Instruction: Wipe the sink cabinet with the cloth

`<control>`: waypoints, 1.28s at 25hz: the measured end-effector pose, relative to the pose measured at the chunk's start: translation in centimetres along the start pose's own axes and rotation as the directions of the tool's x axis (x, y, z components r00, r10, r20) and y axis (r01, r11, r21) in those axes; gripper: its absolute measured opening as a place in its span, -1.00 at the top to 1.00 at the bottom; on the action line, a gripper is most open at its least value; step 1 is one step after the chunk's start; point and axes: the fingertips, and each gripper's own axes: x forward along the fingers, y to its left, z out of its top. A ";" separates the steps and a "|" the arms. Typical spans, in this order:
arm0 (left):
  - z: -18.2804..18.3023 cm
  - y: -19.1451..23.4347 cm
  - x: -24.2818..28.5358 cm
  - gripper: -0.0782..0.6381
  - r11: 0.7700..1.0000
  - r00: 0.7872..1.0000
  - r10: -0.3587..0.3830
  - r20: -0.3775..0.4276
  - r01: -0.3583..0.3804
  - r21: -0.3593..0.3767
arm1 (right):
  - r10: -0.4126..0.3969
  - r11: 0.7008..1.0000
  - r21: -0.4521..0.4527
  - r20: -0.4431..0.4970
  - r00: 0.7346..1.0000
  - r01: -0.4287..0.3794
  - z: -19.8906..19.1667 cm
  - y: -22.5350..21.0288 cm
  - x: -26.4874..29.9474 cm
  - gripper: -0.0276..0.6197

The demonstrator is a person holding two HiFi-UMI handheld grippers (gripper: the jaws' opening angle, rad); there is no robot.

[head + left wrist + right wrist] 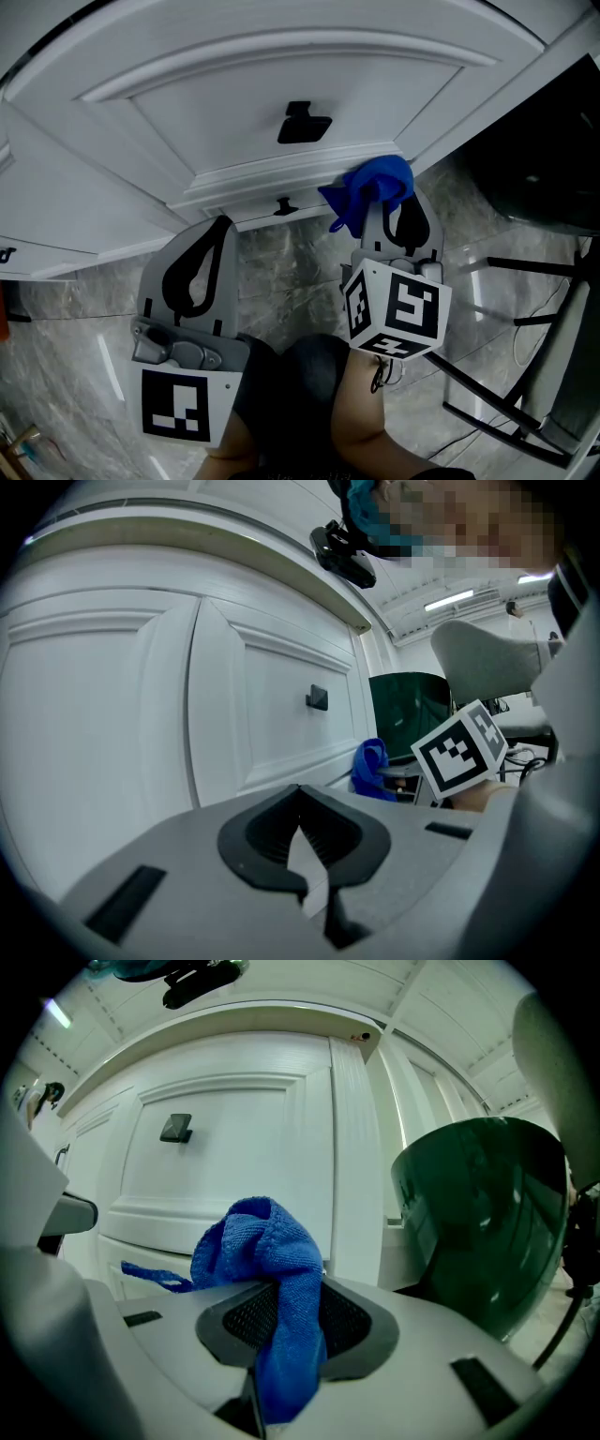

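Left gripper (218, 227) kept pressed together, empty. Cloth (371, 186) pinched in right gripper (386, 212), bunched against door (281, 84) lower moulding. Risk judged: cloth could be snagged on moulding edge and pulled free.

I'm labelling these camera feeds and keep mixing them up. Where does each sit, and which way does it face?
Head view: on the person's head, looking steeply down at the cabinet door; left gripper, right gripper and a forearm show.
Left gripper view: on the left gripper, looking along its shut, empty jaws at the cabinet door.
Right gripper view: on the right gripper, facing that door over the clamped blue cloth.
Shared: all three show the blue cloth and black handle.
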 end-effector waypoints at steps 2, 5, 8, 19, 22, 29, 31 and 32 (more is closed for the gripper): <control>0.0 0.0 0.1 0.77 1.000 1.000 -0.001 -0.001 0.001 0.002 | -0.006 1.000 0.001 0.001 1.000 0.006 0.0 -0.1 0.0 0.55; 0.0 0.0 0.1 0.77 1.000 1.000 -0.001 -0.001 0.001 -0.002 | -0.015 1.000 0.003 0.003 1.000 0.015 0.0 -0.3 0.0 0.55; 0.0 0.1 0.1 0.77 1.000 1.000 -0.001 0.001 0.001 -0.001 | -0.026 1.000 0.004 0.006 1.000 0.026 0.0 -0.6 0.0 0.55; -0.2 0.1 0.2 0.77 1.000 1.000 -0.003 -0.007 0.003 0.002 | -0.063 0.998 0.013 0.019 0.998 0.063 -0.1 -1.5 0.2 0.55; -0.2 0.2 0.2 0.77 1.000 1.000 -0.002 -0.006 0.002 0.000 | -0.072 0.997 0.014 0.021 0.997 0.072 -0.1 -1.6 0.2 0.55; 0.2 0.6 -0.4 0.77 1.000 1.000 0.005 0.006 -0.005 0.006 | -0.094 0.995 0.016 0.025 0.995 0.093 -0.2 -1.9 0.3 0.55; 0.4 0.9 -0.7 0.77 1.000 1.000 0.013 0.012 -0.013 0.006 | -0.098 0.995 0.017 0.023 0.995 0.098 -0.2 -1.9 0.2 0.55; 0.4 1.1 -0.9 0.77 1.000 1.000 0.018 0.014 -0.018 0.004 | -0.099 0.995 0.020 0.021 0.995 0.099 -0.2 -1.8 0.2 0.55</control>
